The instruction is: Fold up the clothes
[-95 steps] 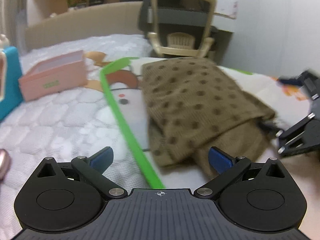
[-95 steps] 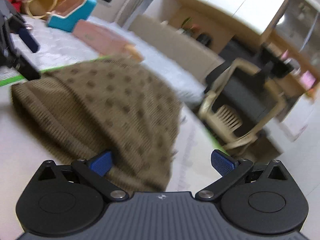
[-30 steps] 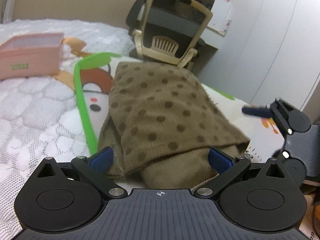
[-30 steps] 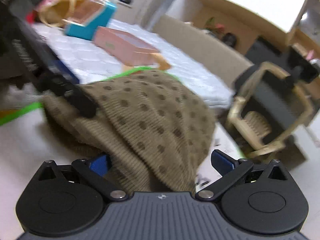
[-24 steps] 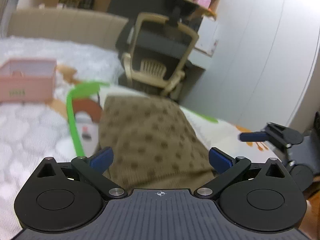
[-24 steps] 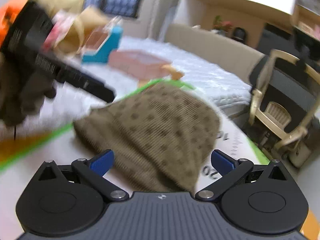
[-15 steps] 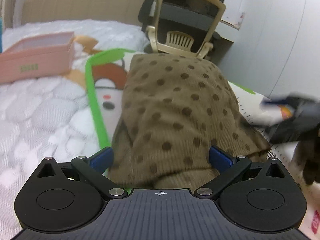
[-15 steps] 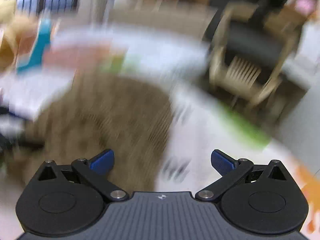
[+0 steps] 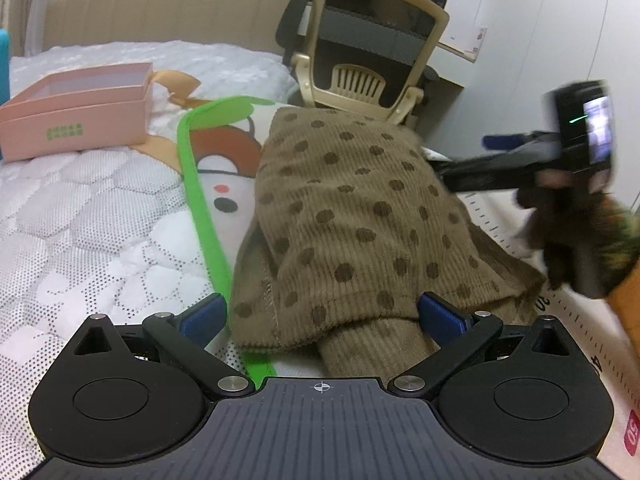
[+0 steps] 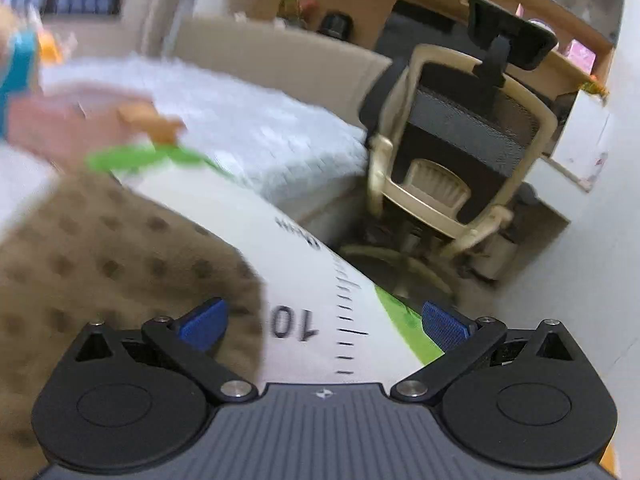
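The right gripper [image 9: 496, 142], which a second earlier had hung low at the near right corner of the brown dotted garment [image 9: 352, 216], had swung up and toward the far right side of the cloth, and its own view had slid off the garment [image 10: 100, 280] onto the printed mat [image 10: 304, 280] and the office chair [image 10: 460, 152] beyond; that view was blurred with motion. The left gripper [image 9: 320, 316] had settled low at the near end of the bundle, its blue fingers [image 9: 202, 316] spread wide to either side of the near hem with nothing pinched between them. The right gripper [image 10: 322, 318] was likewise spread wide and carried nothing, its left finger over the edge of the cloth and its right finger over bare mat; whether that finger touched the fabric could not be told. Judging from how the garment lay, doubled over into a compact bundle on the white mat beside the green border strip [image 9: 200, 208], the last fold looked already laid and both tools released, so what remained seemed to be tidying or a final tuck of the sleeve-like roll poking out at the near end. By count: one garment, two grippers, one gloved hand [image 9: 576, 240] visible on the right tool, one pink box [image 9: 80, 112] at far left on the quilted bedcover [image 9: 80, 220], one chair [image 9: 372, 40] past the far edge, one mat [image 9: 580, 340]
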A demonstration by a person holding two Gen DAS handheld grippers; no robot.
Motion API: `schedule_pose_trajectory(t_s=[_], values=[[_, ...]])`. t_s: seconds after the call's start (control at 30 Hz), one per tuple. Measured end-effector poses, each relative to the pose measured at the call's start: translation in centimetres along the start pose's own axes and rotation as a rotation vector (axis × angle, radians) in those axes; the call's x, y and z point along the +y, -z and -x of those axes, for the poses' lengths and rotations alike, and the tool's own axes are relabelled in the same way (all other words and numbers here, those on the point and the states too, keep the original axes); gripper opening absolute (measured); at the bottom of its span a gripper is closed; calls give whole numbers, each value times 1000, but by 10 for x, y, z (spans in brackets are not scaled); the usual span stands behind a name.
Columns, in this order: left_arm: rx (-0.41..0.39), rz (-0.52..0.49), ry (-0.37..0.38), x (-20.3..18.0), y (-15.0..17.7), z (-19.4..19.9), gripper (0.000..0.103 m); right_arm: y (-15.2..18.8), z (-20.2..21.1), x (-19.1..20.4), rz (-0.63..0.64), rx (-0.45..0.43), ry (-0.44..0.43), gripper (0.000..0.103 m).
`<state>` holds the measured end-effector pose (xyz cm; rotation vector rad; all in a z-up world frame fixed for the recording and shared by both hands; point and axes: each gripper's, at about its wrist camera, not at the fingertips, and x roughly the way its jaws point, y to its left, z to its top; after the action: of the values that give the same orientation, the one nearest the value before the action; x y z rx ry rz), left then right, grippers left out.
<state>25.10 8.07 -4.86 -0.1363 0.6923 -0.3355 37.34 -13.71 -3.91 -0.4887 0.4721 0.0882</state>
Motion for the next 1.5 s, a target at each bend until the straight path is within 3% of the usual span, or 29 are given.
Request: schedule_pose_trajectory(t_s=[0.1,0.17,0.27,0.37,0.4,0.43,0.47,0.57,0.63,0.73,0.87,1.0,1.1,1.5], values=[[7,8,1,2,1,-2,103,-3,4,5,54,-50,96,103],[8,16,1,4,2,-2,103,-2,20,2,46,-77,111,103],[1,23,-9,3,3,2,103,9,58,-11,-36,-85,-43,103],[-42,25,-62,-8,4,11,103,31,63,-7,-23,54,-193,103],[-61,26,-85,-13,4,15,103,40,61,-2,6,83,-200,103],[-83,35,-104,-18,6,20,103,48,67,-3,1,33,-178,103],[-107,45,-116,-24,9,27,103,47,71,-6,-14,39,-163,103],[-148,65,-111,-44,24,51,103,48,91,-18,-87,48,-124,103],[-165,95,-96,-60,40,68,103,57,120,-28,-161,35,-176,103],[-178,160,-80,-87,74,87,103,81,170,-36,-277,53,-357,103],[-133,71,-92,-119,97,93,103,125,227,-31,-306,77,-466,103],[-58,25,-153,-128,103,93,103,163,249,-30,-305,99,-333,103],[-42,-10,-184,-133,110,92,103,173,247,-35,-340,108,-260,103],[-23,-46,-213,-137,112,88,103,174,237,-37,-364,153,-259,103]])
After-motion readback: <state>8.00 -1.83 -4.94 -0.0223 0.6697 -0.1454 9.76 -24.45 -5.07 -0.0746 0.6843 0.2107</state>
